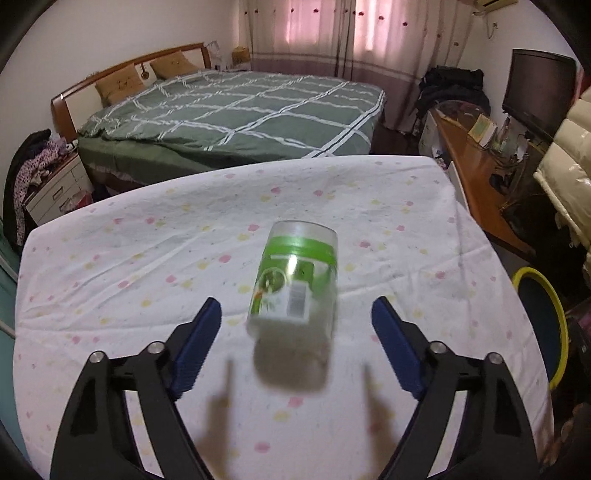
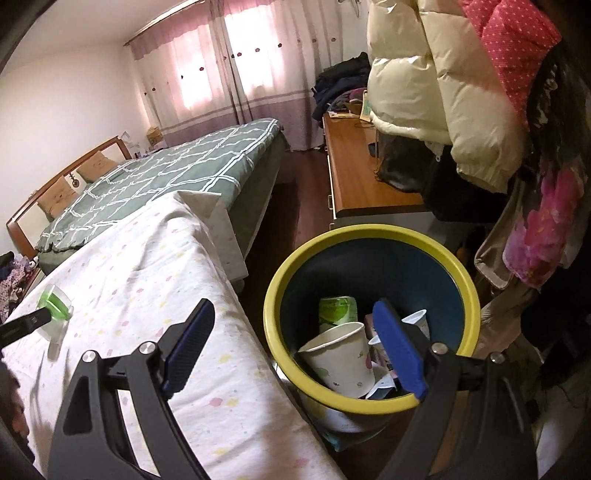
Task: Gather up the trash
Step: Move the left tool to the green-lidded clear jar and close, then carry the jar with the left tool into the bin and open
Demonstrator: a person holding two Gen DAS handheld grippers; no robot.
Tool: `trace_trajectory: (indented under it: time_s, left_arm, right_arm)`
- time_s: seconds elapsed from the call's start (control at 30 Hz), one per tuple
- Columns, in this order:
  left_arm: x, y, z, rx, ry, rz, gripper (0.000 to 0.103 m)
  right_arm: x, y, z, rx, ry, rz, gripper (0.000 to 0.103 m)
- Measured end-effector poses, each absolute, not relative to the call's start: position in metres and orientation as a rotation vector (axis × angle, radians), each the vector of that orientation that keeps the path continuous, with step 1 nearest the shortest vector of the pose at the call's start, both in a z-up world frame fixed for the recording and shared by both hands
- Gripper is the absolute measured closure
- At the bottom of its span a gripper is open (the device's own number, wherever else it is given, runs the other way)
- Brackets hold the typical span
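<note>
Spread wide and gripping nothing, the blue-padded fingers [image 1: 201,345] of the left gripper [image 1: 295,314] flank a clear plastic jar [image 1: 295,275] with a green label, which lies tipped on its side on the table and touches neither pad. Its image is blurred and its shadow falls on the cloth just below it. The right gripper [image 2: 293,314] is likewise fully open and empty, one finger over the table edge and the other finger over the mouth of the bin.

Behind the work area stands a double bed [image 1: 236,110] under a green quilt crossed with white lines, two tan pillows [image 1: 120,86] against its wooden headboard, and pink curtains [image 1: 314,33] glowing at the window beyond. The table [image 1: 147,258] in front is draped in a white cloth dotted pink and yellow. A long wooden cabinet [image 2: 364,173] runs along the wall beside the bed, with a dark monitor [image 1: 537,90] on it and a cream padded jacket [image 2: 436,74] hanging nearby.

Just beside the table's right edge sits a round waste bin [image 2: 373,232], dark blue inside with a yellow rim. It holds a white paper cup [image 2: 341,360] lying on its side, a green-and-white carton [image 2: 338,310] behind it and smaller white scraps. From the right wrist view the jar [image 2: 55,306] appears at far left, well apart from the bin.
</note>
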State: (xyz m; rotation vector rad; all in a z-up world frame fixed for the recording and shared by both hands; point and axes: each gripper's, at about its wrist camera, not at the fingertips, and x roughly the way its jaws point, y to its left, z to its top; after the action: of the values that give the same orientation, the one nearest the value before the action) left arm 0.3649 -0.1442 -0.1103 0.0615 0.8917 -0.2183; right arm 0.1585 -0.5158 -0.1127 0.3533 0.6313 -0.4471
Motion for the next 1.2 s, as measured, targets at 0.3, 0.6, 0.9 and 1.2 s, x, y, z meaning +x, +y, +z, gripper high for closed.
trace_trajectory:
  time_s: [0.3, 0.6, 0.9, 1.2]
  left_arm:
    - [0.394, -0.152, -0.129, 0.063, 0.942, -0.220, 0.046]
    - [0.389, -0.158, -0.130, 0.054, 0.936, -0.243, 0.052]
    - [0.357, -0.200, -0.105, 0.076, 0.880, -0.351, 0.053]
    - [0.316, -0.295, -0.087, 0.117, 0.853, -0.543, 0.053]
  right_arm:
    - [0.162, -0.519, -0.115, 0.370, 0.646, -0.431, 0.020]
    - [0.160, -0.519, -0.114, 0.373, 0.629, -0.419, 0.020]
    - [0.140, -0.526, -0.105, 0.299, 0.611, -0.420, 0.020]
    - [0.087, -0.561, -0.097, 0.287, 0.589, -0.468, 0.020]
